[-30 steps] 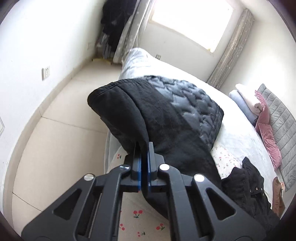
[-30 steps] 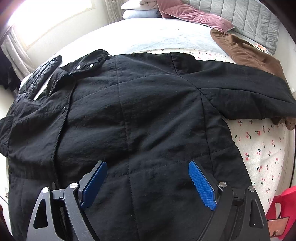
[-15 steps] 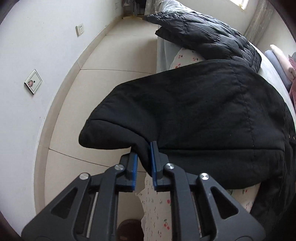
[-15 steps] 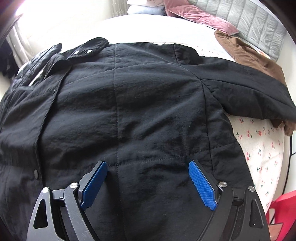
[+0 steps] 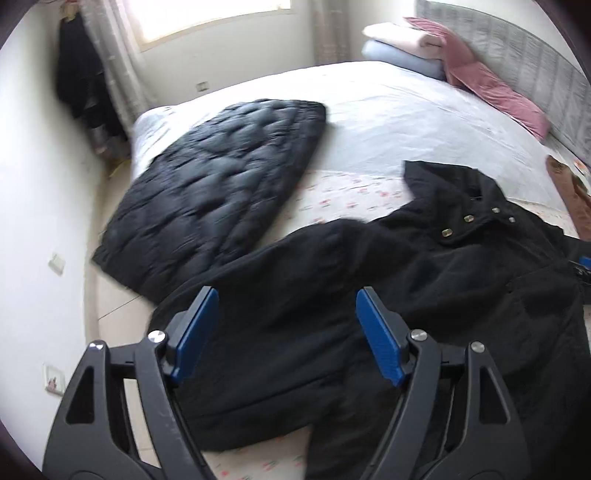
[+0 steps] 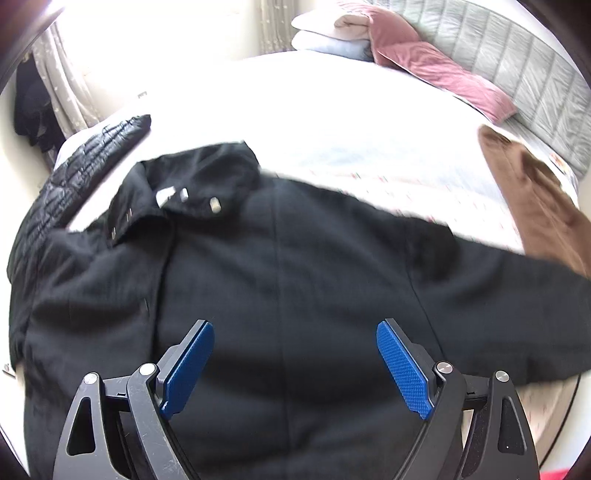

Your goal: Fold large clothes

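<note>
While the black coat (image 6: 280, 280) is lying spread across the bed (image 5: 406, 110), collar toward the pillows (image 6: 332, 33), both claws are being held above it with nothing gripped. The left gripper (image 5: 286, 332) is being kept spread wide over the folded-in sleeve (image 5: 280, 295) near the bed's edge, a quilted black jacket (image 5: 221, 184) lying just beyond. The right gripper (image 6: 295, 363) is likewise being held wide apart over the coat's back panel, a brown garment (image 6: 535, 199) lying at the far sleeve
</note>
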Tool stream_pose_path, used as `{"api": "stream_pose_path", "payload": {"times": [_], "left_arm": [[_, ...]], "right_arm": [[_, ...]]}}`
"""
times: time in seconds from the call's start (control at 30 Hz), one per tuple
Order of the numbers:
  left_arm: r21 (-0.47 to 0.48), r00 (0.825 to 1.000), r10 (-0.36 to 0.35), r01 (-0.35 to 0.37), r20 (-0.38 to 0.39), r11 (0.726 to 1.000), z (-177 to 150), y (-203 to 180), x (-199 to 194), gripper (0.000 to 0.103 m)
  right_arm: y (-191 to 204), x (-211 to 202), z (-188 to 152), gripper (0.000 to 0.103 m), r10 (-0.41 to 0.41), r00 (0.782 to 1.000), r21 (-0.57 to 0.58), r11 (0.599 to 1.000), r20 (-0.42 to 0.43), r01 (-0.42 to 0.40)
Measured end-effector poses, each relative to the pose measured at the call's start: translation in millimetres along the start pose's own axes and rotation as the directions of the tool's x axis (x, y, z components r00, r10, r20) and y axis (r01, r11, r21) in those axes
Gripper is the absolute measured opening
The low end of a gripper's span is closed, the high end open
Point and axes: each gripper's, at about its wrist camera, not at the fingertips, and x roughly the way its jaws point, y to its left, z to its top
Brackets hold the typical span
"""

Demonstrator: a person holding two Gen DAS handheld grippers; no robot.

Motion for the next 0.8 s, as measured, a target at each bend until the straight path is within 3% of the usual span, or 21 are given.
{"api": "stream_pose_path", "payload": {"times": [0.07, 0.13, 0.23, 0.33, 0.4, 0.43, 0.47, 0.5, 0.53, 0.57, 0.63, 0.7, 0.77, 0.8], "left_arm": [[0.018, 0.996, -0.092, 0.092, -0.017, 0.996, 35.9, -40.8, 32.3, 0.077], [0.022, 0.992, -0.113, 0.115, -0.054, 0.993, 67.3, -80.1, 65.3, 0.077], [0.028, 0.990, -0.085, 0.089, -0.115, 0.996, 108.5, -126.5, 120.8, 0.077], [0.045, 0.984, -0.055, 0.064, -0.168, 0.997, 124.3, -158.0, 166.4, 0.077], [0.007, 0.975, -0.028, 0.031, -0.220, 1.000, 121.9, -164.6, 197.8, 0.077], [-0.019, 0.971, -0.005, 0.000, -0.238, 1.000, 115.4, -163.2, 208.2, 0.077], [-0.053, 0.967, -0.007, -0.007, -0.253, 0.999, 110.5, -161.6, 217.3, 0.073], [-0.087, 0.965, -0.041, 0.019, -0.257, 0.996, 106.7, -159.1, 221.2, 0.056], [-0.124, 0.963, -0.113, 0.084, -0.246, 0.989, 104.9, -157.9, 222.0, 0.037], [-0.142, 0.957, -0.171, 0.140, -0.236, 0.980, 105.3, -159.9, 220.9, 0.010], [-0.070, 0.977, -0.108, 0.096, -0.184, 0.993, 110.8, -173.5, 210.0, 0.006], [-0.001, 0.996, -0.061, 0.061, -0.060, 0.998, 120.9, -189.1, 189.1, 0.005], [0.036, 0.995, -0.059, 0.056, 0.080, 0.998, 136.5, -202.7, 163.1, 0.005], [0.049, 0.986, -0.071, 0.064, 0.148, 0.997, 144.3, -210.4, 150.8, 0.005]], "right_arm": [[13.0, 16.0, 35.2, 0.091, 0.039, 0.999, -0.001, 0.999, 0.024, -0.039], [25.6, 34.2, 67.0, 0.091, 0.070, 0.997, 0.007, 0.997, 0.044, -0.071], [44.3, 67.1, 109.1, 0.091, 0.105, 0.992, 0.033, 0.994, 0.065, -0.107], [58.5, 106.2, 133.4, 0.090, 0.136, 0.988, 0.042, 0.989, 0.074, -0.139], [60.9, 135.3, 138.1, 0.090, 0.100, 0.994, 0.049, 0.994, 0.046, -0.102], [59.0, 151.8, 136.0, 0.086, 0.075, 0.997, 0.059, 0.995, 0.019, -0.076], [56.1, 167.9, 131.3, 0.073, 0.063, 0.998, 0.075, 0.995, -0.014, -0.062], [52.5, 178.7, 125.0, 0.065, 0.070, 0.997, 0.087, 0.994, -0.030, -0.067], [51.1, 180.8, 121.6, 0.053, 0.075, 0.997, 0.088, 0.993, -0.001, -0.075], [52.0, 176.5, 117.0, 0.028, 0.096, 0.994, 0.066, 0.993, 0.050, -0.099], [58.0, 165.5, 110.6, 0.022, 0.070, 0.992, 0.010, 0.997, 0.107, -0.072], [63.3, 149.8, 106.7, 0.019, 0.026, 0.982, -0.013, 1.000, 0.186, -0.023], [64.7, 132.6, 108.3, 0.018, -0.020, 0.962, -0.013, 1.000, 0.272, 0.025], [64.5, 123.8, 111.9, 0.017, -0.043, 0.945, -0.006, 0.999, 0.324, 0.047]]}}
